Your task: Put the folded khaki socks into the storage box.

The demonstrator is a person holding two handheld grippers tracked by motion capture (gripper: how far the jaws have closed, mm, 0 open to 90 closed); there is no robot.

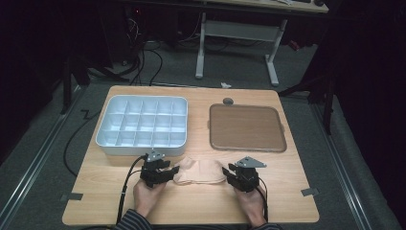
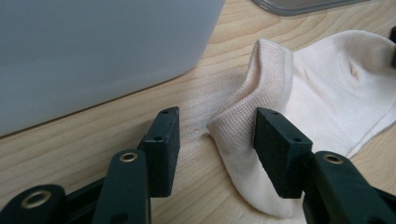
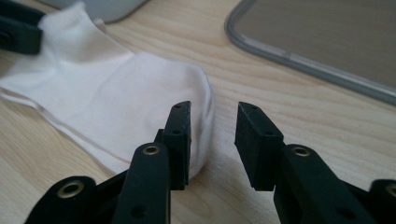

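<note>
Near the bottom centre of the high view, a pale sock (image 1: 200,170) lies flat on the wooden table (image 1: 287,167), between the two hand-held grippers. The left gripper (image 1: 173,171) sits at the sock's left end, the right gripper (image 1: 227,171) at its right end, each borne by a hand entering from the bottom edge.

Left gripper view: the jaws stand spread. The ribbed cuff of the sock (image 2: 261,93) rises in a fold at centre frame; the right-hand pad is just beside or against the fabric edge, and I cannot tell which. The left-hand pad is over bare wood, apart from the cloth. Nothing is pinched.

Right gripper view: the jaws are likewise parted, with bare table in the gap between them. The rounded toe end of the sock (image 3: 116,88) lies to the left of centre; the left-hand pad stands in front of it, and contact cannot be judged. The right-hand pad is clear of the cloth. No grip is applied.

Upper left of the high view: a white compartment box (image 1: 142,125), its near wall close behind the left gripper. Upper right: a brown tray (image 1: 246,127) with a grey rim, well apart from the sock.
</note>
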